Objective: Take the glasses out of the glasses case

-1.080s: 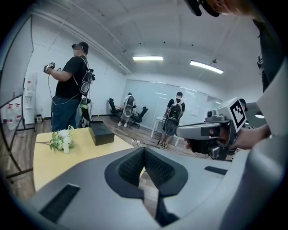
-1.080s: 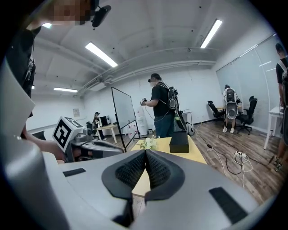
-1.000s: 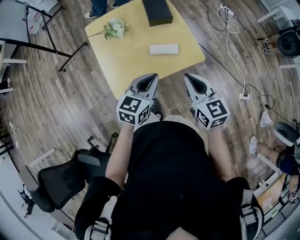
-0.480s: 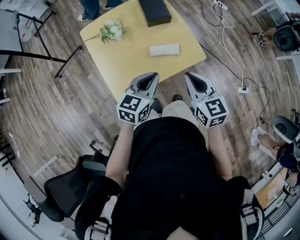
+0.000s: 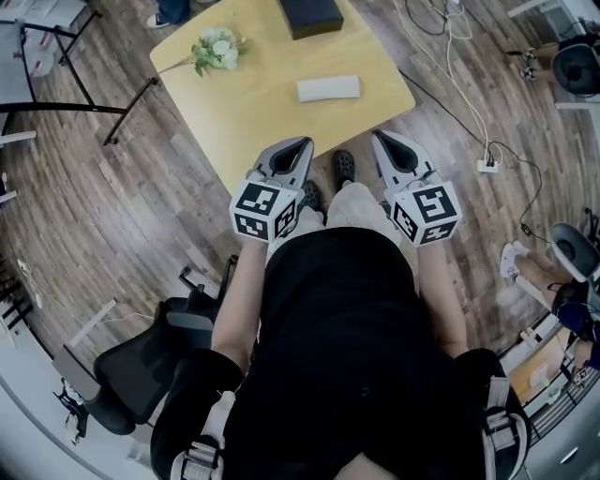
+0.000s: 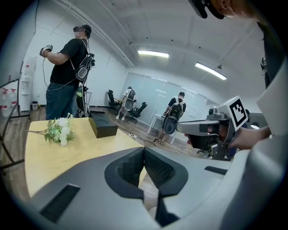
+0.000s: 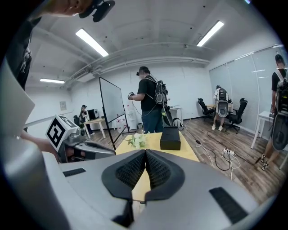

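Observation:
A pale oblong case (image 5: 328,89) lies shut on the yellow table (image 5: 253,122), near its front right side. Farther back on the table stand a black box (image 5: 311,15) and a small bunch of white flowers (image 5: 217,49). My left gripper (image 5: 300,145) and right gripper (image 5: 381,139) hover side by side at the table's near edge, short of the case. Each is shut with nothing between its pads. The left gripper view shows the box (image 6: 102,125) and flowers (image 6: 60,130) beyond the closed jaws; the case is hidden there. The right gripper view shows the box (image 7: 170,138).
A black office chair (image 5: 141,361) stands behind me at the left. Cables and a power strip (image 5: 487,166) lie on the wood floor at the right. A metal frame (image 5: 56,103) stands left of the table. Several people stand farther back in the room.
Both grippers have edged a little forward toward the table, still shut and empty. A shoe has come into view between them as the person steps closer.

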